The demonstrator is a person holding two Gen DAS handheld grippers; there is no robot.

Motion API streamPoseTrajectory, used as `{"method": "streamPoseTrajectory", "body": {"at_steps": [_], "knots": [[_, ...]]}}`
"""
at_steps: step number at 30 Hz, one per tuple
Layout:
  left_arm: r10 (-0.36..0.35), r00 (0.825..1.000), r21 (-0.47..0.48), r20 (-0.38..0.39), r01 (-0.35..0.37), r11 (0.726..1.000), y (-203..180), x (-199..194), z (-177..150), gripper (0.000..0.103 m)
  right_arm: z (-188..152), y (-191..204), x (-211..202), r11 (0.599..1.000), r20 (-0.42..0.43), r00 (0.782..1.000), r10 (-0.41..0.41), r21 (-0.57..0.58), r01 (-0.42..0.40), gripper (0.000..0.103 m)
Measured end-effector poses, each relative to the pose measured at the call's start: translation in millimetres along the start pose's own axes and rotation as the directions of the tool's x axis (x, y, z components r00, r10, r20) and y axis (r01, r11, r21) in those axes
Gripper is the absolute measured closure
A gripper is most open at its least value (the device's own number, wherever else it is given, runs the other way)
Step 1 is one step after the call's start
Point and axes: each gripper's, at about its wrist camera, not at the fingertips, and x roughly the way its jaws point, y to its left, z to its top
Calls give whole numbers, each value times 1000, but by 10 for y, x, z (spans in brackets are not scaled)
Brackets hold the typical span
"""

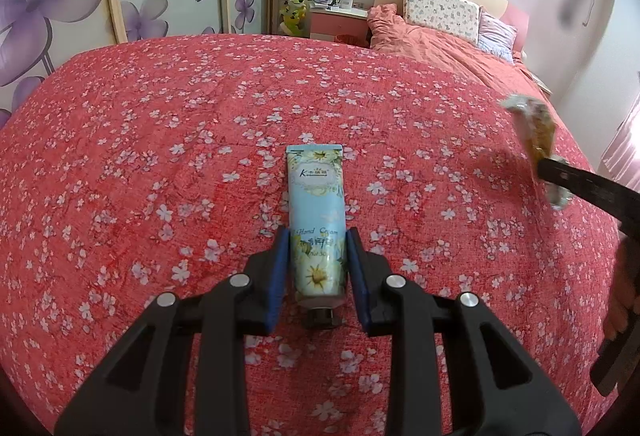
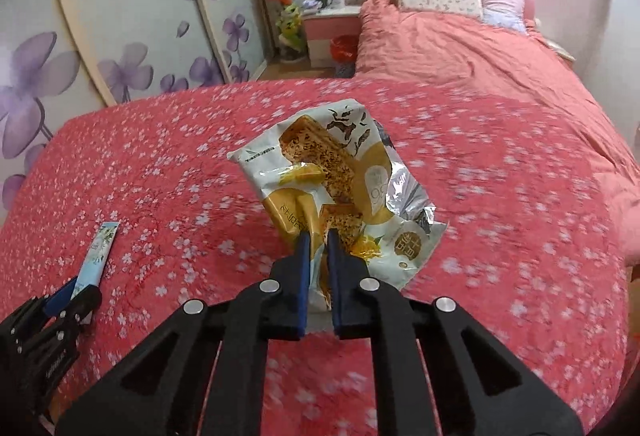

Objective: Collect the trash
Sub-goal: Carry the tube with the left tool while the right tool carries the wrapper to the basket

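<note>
Gripping one hand cream tube (image 1: 316, 220): left gripper (image 1: 316, 236). Right gripper (image 2: 318, 236) fingers clamped on one snack wrapper (image 2: 340, 176).

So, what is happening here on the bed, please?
A person with a gripper in each hand is collecting trash from the red flowered bedspread. The right gripper is shut on an empty snack wrapper and holds it above the bed. The left gripper is closed on a hand cream tube, which lies on the cover.
</note>
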Motion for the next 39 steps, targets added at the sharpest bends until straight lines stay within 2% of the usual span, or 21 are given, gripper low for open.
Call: {"method": "streamPoseTrajectory", "body": {"at_steps": [7,19,29,39], "knots": [[-51,999,-34,9,51,998,84,-17,-4,74,-261,-132,-289,999,22,999,-35,-12,36,94],[-11,999,-11,30,11,1000,13,-87,-32,75,-541,-330,-544,1000,34,999,-28,11,28,94],[-41,996,64,82,36,997,-237,-404,-83,75,-679,-478,-855,998,76,997,-25,60,20,94],[-106,985,148,134,86,985,-774,-926,-54,75,-817,-631,-1363,994,168,985,-40,110,22,94]]}}
